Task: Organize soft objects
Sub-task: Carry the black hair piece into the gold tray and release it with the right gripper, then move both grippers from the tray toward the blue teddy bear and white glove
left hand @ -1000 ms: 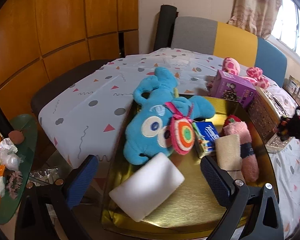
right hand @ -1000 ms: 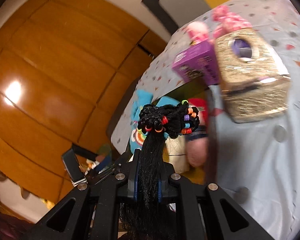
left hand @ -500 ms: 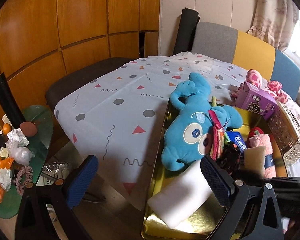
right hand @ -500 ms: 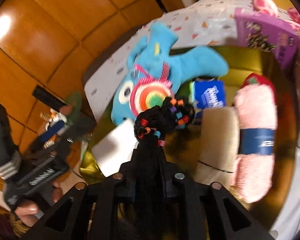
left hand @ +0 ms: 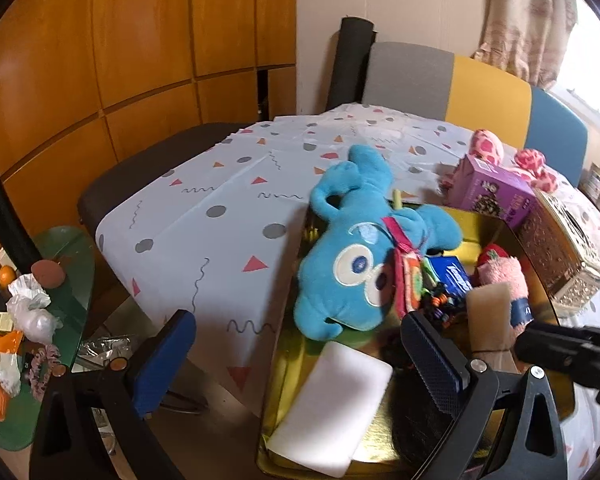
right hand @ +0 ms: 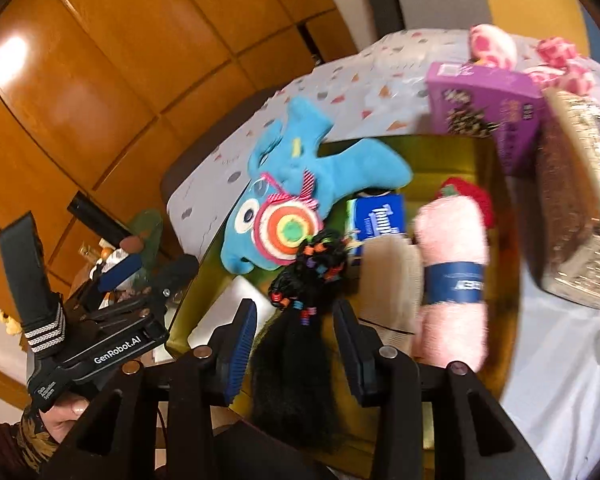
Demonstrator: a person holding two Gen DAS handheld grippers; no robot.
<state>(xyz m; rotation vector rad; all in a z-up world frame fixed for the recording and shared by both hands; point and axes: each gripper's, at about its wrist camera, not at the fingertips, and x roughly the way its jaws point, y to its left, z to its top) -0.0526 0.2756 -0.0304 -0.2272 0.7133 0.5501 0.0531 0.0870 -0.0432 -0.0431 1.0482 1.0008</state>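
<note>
A black hairpiece with coloured beads (right hand: 300, 280) lies in the gold tray (right hand: 440, 152), its beaded end against the blue plush toy (right hand: 296, 176). My right gripper (right hand: 296, 320) straddles the hair strand; its jaws are opening and the pads stand just off the hair. In the left wrist view the beads (left hand: 440, 304) show beside the plush (left hand: 348, 264). My left gripper (left hand: 300, 360) hangs wide open over the tray's near left corner, holding nothing. A white sponge (left hand: 332, 400) lies under it.
The tray also holds a blue tissue pack (right hand: 380, 220), a beige pad (right hand: 392, 280) and a pink rolled towel (right hand: 452, 272). A purple box (right hand: 484, 108), a glittery gold box (right hand: 580, 208) and a pink spotted plush (right hand: 496, 46) stand on the patterned tablecloth (left hand: 220, 208) behind it.
My right gripper carried the hairpiece from above the table down into the tray, and its jaws have parted off the strand. The left gripper stayed open and hardly moved.
</note>
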